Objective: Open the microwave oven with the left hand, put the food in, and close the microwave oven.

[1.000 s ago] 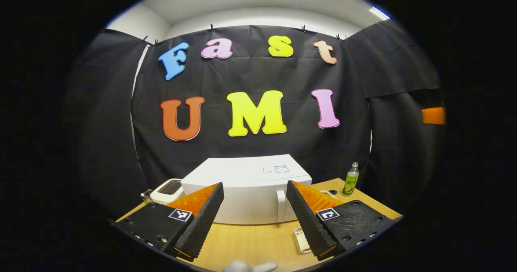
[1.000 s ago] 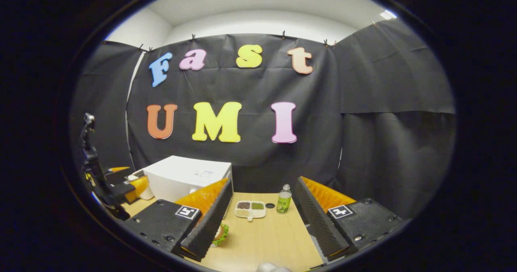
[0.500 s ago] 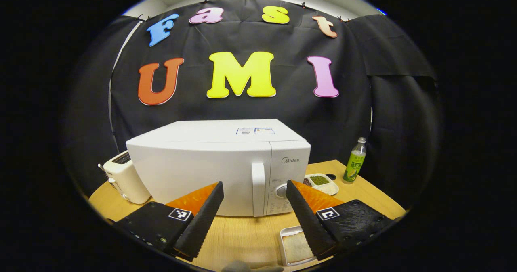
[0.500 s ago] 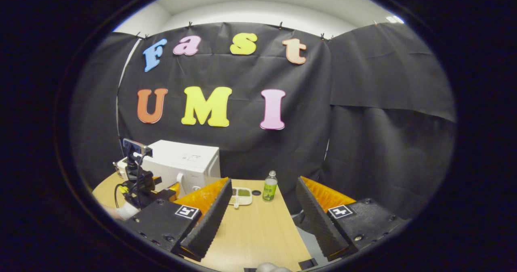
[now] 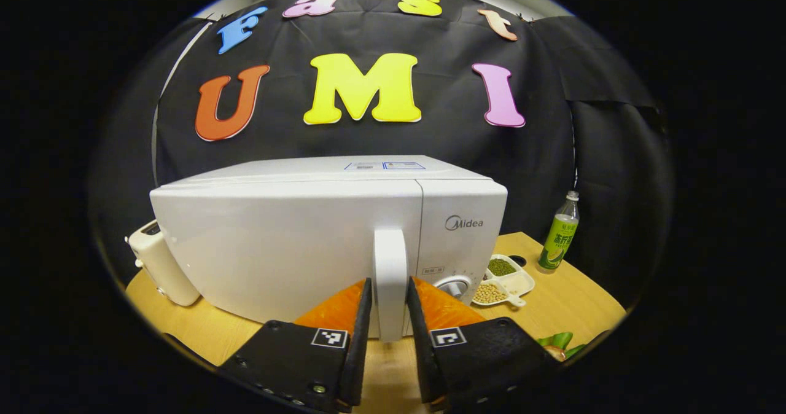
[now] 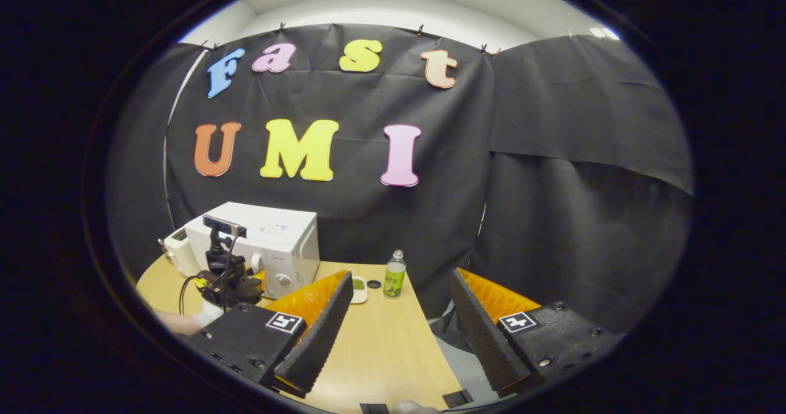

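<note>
The left gripper (image 5: 390,306) was closed narrowly around the vertical door handle (image 5: 390,279) of the white microwave (image 5: 288,242) at 12 o'clock on the counter (image 5: 552,303). A steady outward pull along the hinge arc was judged best. The right gripper (image 6: 398,316) was held wide, empty.

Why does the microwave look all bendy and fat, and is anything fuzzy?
Left gripper view: the fisheye lens bulges the close microwave, bowing its top edge; the handle between the jaws stays sharp. Right gripper view: the microwave is small, far off and straighter; nothing looks blurred.
</note>
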Demonstrator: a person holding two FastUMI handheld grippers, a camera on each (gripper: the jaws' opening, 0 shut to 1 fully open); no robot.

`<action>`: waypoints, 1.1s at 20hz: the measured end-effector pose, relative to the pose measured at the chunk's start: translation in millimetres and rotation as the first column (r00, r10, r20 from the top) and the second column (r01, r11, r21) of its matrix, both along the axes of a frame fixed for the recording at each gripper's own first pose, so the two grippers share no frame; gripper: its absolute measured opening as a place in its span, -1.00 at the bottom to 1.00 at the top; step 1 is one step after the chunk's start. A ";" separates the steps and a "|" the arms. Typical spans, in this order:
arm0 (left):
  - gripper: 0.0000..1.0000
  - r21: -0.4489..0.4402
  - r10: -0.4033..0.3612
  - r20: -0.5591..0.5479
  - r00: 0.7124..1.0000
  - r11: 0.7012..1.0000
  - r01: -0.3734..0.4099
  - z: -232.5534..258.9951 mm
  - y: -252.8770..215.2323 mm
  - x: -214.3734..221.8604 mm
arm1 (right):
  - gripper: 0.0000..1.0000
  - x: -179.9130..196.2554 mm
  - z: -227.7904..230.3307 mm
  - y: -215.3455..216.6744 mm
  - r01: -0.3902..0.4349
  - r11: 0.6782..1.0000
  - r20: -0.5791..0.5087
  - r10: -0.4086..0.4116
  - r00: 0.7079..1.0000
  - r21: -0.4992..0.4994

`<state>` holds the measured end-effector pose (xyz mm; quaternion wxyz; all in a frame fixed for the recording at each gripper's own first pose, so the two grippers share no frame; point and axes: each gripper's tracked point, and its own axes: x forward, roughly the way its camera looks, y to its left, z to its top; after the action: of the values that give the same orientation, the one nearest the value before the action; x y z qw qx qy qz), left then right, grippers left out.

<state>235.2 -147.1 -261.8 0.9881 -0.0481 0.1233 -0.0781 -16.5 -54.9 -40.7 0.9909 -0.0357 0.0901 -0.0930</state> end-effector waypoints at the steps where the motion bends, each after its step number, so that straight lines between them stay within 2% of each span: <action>1: -0.44 0.005 -0.003 -0.005 1.000 1.000 0.003 -2.1 0.3 -0.4 | 1.00 1.2 0.5 0.1 -0.002 1.000 0.003 0.002 1.000 -0.005; 2: -0.48 0.012 -0.006 -0.004 1.000 1.000 0.006 -1.0 0.5 -1.4 | 0.86 1.0 0.8 0.8 -0.006 1.000 0.002 0.006 1.000 -0.010; 4: -0.57 0.000 -0.011 -0.005 1.000 1.000 0.011 -2.1 0.0 -1.2 | 0.86 1.6 2.1 2.0 -0.015 1.000 0.003 0.015 1.000 -0.014; 5: -0.63 -0.002 -0.017 -0.007 1.000 1.000 0.017 -1.2 0.1 -3.5 | 1.00 1.9 2.9 2.6 -0.019 1.000 0.005 0.019 1.000 -0.011; 6: -0.71 -0.008 -0.025 -0.008 1.000 1.000 0.025 -0.6 0.7 -3.2 | 0.99 1.3 3.2 4.1 -0.023 1.000 0.001 0.023 1.000 -0.007; 7: -0.75 -0.013 -0.030 -0.013 0.999 0.999 0.030 -0.3 1.3 -3.9 | 0.86 2.2 1.5 6.6 -0.029 1.000 -0.004 0.029 1.000 -0.003; 8: -0.84 -0.011 -0.038 -0.015 0.999 0.999 0.037 0.0 1.9 -4.3 | 0.86 3.6 1.4 10.7 -0.038 0.999 -0.005 0.038 0.999 -0.003; 13: -0.84 0.003 -0.071 0.006 0.997 0.997 0.071 -3.0 11.2 -45.1 | 0.93 9.1 2.4 21.4 -0.072 0.997 0.004 0.072 0.997 -0.023; 16: -0.82 -0.062 -0.094 -0.025 0.995 0.994 0.092 -5.7 23.0 -77.8 | 0.93 14.3 0.5 31.5 -0.109 0.994 0.003 0.109 0.994 -0.026; 19: -0.74 -0.015 -0.101 -0.024 0.995 0.995 0.100 -5.0 38.0 -107.2 | 0.93 20.0 -3.1 43.6 -0.147 0.989 0.001 0.147 0.989 -0.012; 20: -0.89 0.000 -0.098 -0.029 0.995 0.995 0.098 -6.7 44.1 -116.5 | 0.93 20.4 -3.0 48.3 -0.160 0.987 0.002 0.160 0.987 -0.010; 21: -0.61 0.004 -0.097 -0.028 0.995 0.995 0.097 -6.8 49.5 -123.3 | 0.94 20.8 -4.2 52.7 -0.173 0.985 0.004 0.173 0.985 -0.010; 22: -0.60 0.000 -0.088 -0.022 0.996 0.996 0.088 -4.7 56.6 -131.3 | 0.94 20.8 -3.5 57.2 -0.183 0.983 0.007 0.184 0.983 -0.014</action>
<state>103.9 -90.5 -266.5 0.9823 -0.0432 0.1364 -0.1211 4.3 2.3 -44.3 0.9954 -0.0499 0.0818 -0.0020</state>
